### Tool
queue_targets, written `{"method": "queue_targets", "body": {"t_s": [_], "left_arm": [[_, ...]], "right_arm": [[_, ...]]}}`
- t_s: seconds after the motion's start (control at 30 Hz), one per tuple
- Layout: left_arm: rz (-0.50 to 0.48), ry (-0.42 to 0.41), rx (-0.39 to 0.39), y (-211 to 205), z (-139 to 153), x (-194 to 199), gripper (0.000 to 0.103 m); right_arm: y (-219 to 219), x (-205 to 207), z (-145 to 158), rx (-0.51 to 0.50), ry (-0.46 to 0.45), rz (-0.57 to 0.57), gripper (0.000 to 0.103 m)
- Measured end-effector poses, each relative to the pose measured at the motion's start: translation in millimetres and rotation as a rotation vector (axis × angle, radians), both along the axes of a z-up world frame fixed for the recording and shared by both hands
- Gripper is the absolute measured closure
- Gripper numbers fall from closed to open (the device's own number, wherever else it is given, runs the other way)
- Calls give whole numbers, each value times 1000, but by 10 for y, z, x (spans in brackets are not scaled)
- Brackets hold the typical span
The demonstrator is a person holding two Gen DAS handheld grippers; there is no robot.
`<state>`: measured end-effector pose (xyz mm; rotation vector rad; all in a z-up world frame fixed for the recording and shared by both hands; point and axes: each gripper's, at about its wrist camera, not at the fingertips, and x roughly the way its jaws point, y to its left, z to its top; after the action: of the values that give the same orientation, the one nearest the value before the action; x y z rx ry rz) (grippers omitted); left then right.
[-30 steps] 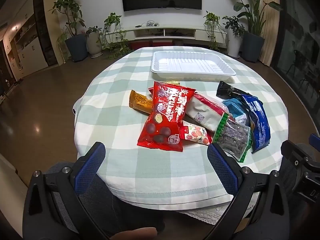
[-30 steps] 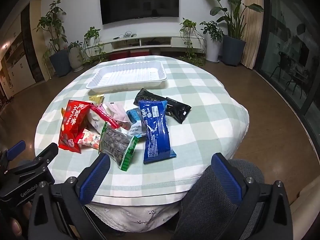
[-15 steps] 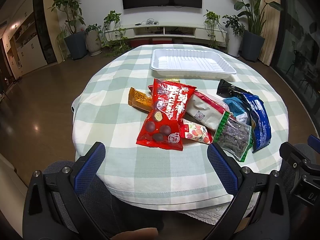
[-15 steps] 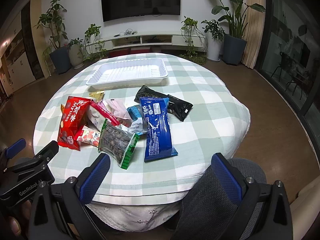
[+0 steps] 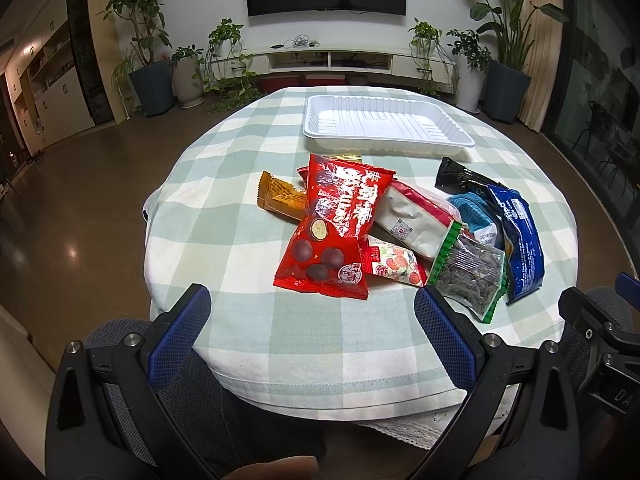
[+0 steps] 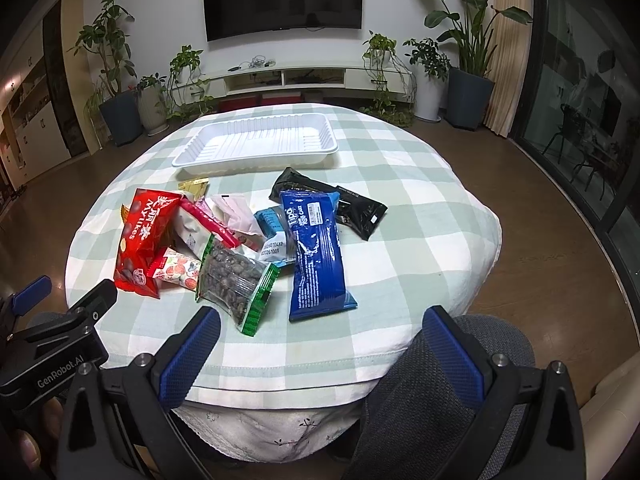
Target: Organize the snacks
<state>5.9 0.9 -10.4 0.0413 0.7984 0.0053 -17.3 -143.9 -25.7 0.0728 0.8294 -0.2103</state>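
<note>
A pile of snack packets lies on the round table with a green-and-white check cloth [image 5: 248,320]. It holds a red chocolate-ball bag [image 5: 332,228] [image 6: 142,236], a clear green-edged bag of dark seeds [image 5: 468,272] [image 6: 236,280], a blue Tipo pack [image 5: 520,240] [image 6: 316,252], a black pack [image 6: 340,204] and an orange bar [image 5: 278,198]. An empty white tray [image 5: 384,126] [image 6: 256,146] stands behind them. My left gripper [image 5: 312,312] is open and empty at the table's near edge. My right gripper [image 6: 320,328] is open and empty there too.
The other gripper's body shows at the right of the left wrist view [image 5: 600,340] and at the left of the right wrist view [image 6: 52,344]. My grey-clad knees sit under the table edge. Potted plants and a TV shelf stand far behind.
Both grippers have moved slightly forward toward the table. The packets and the tray have not moved.
</note>
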Motion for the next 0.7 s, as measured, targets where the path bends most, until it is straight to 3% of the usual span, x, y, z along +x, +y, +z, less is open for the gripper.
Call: {"method": "queue_targets", "body": {"t_s": [0.7], "left_arm": [[0,3,-4,2,-26,5,0]], "right_arm": [[5,5,-9,0,4,1,0]]}}
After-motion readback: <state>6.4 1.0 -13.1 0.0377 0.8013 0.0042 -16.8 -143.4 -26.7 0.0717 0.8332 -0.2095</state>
